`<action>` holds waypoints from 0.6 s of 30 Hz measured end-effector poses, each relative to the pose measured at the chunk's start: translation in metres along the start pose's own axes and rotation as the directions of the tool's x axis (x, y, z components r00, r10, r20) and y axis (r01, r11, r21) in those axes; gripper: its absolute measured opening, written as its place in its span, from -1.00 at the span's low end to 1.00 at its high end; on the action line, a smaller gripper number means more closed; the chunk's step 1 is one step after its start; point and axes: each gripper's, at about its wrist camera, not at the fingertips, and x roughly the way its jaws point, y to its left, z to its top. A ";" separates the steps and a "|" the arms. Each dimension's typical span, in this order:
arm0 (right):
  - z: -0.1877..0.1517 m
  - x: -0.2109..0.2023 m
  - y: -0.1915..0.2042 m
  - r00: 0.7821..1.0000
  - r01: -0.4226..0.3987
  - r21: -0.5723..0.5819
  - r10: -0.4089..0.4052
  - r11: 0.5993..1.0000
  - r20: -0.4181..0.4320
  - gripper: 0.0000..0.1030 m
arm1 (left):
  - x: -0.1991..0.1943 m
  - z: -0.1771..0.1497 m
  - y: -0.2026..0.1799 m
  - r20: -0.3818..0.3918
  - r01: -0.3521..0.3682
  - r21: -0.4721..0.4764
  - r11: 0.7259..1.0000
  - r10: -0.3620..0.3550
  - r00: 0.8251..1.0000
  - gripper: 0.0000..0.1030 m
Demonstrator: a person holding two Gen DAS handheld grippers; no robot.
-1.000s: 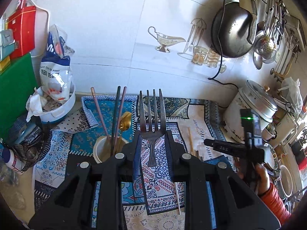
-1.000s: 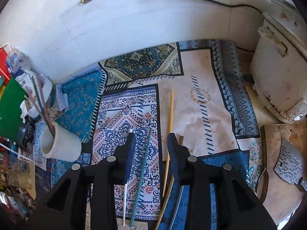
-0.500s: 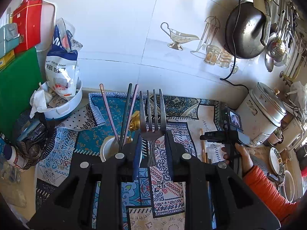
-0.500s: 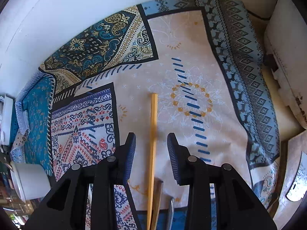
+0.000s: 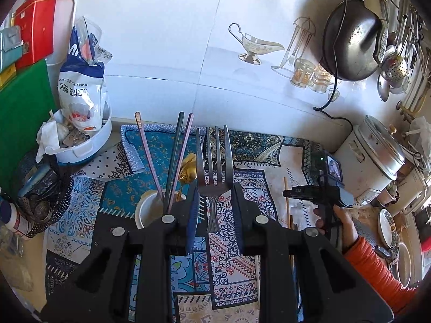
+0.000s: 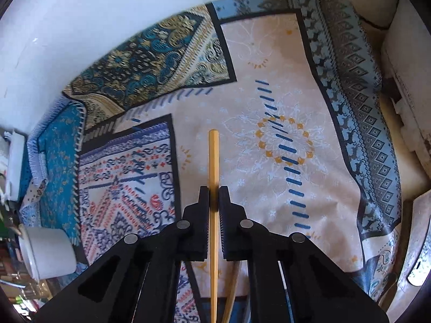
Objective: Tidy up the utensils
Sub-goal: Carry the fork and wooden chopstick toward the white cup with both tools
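My left gripper (image 5: 214, 188) is shut on a steel fork (image 5: 214, 169), tines up, held above the patterned mat. Just left of it stands a white cup (image 5: 145, 211) holding pink and dark chopsticks (image 5: 172, 161) and a gold spoon (image 5: 188, 173). My right gripper (image 6: 214, 193) is shut on a wooden chopstick (image 6: 213, 158) that lies on the mat and points away from me. A second wooden chopstick (image 6: 233, 293) lies beside it under the gripper. The right gripper (image 5: 301, 192) also shows in the left wrist view, low over the mat. The cup (image 6: 45, 250) sits at the far left of the right wrist view.
A patterned mat (image 6: 282, 140) covers the counter. A rice cooker (image 5: 374, 167) stands at the right, a white tub with a food bag (image 5: 80, 123) at the left. A tiled wall (image 5: 188, 40) closes the back, with a wok (image 5: 353, 40) hanging on it.
My right gripper has moved down over the wooden chopstick and closed on it. My left gripper still holds the fork, shifted slightly toward the cup.
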 end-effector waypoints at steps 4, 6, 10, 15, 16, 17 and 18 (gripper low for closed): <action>-0.014 -0.041 0.009 0.996 -0.029 -0.034 0.032 0.999 0.081 -0.88 | -0.003 0.002 -0.003 0.008 0.007 0.018 1.000 -0.007 1.000 -0.56; -0.015 -0.062 0.012 0.991 -0.027 -0.060 0.035 0.998 0.129 -0.88 | -0.006 0.004 -0.004 0.013 0.012 0.029 1.000 -0.013 1.000 -0.56; -0.019 -0.101 0.024 0.975 -0.049 -0.095 0.068 0.994 0.210 -0.88 | -0.012 0.007 -0.004 0.019 0.022 0.044 0.999 -0.023 1.000 -0.56; -0.018 -0.142 0.057 0.943 -0.069 -0.144 0.112 0.987 0.313 -0.88 | -0.021 0.012 0.002 0.042 0.027 0.053 0.998 -0.029 0.999 -0.56; -0.019 -0.150 0.064 0.935 -0.074 -0.157 0.123 0.985 0.332 -0.88 | -0.023 0.013 0.004 0.045 0.025 0.055 0.998 -0.028 0.999 -0.56; -0.019 -0.155 0.072 0.928 -0.073 -0.170 0.129 0.983 0.349 -0.88 | -0.024 0.014 0.007 0.047 0.026 0.055 0.998 -0.029 0.998 -0.56; -0.020 -0.161 0.082 0.919 -0.072 -0.187 0.138 0.980 0.369 -0.88 | -0.025 0.016 0.009 0.051 0.027 0.055 0.998 -0.030 0.998 -0.56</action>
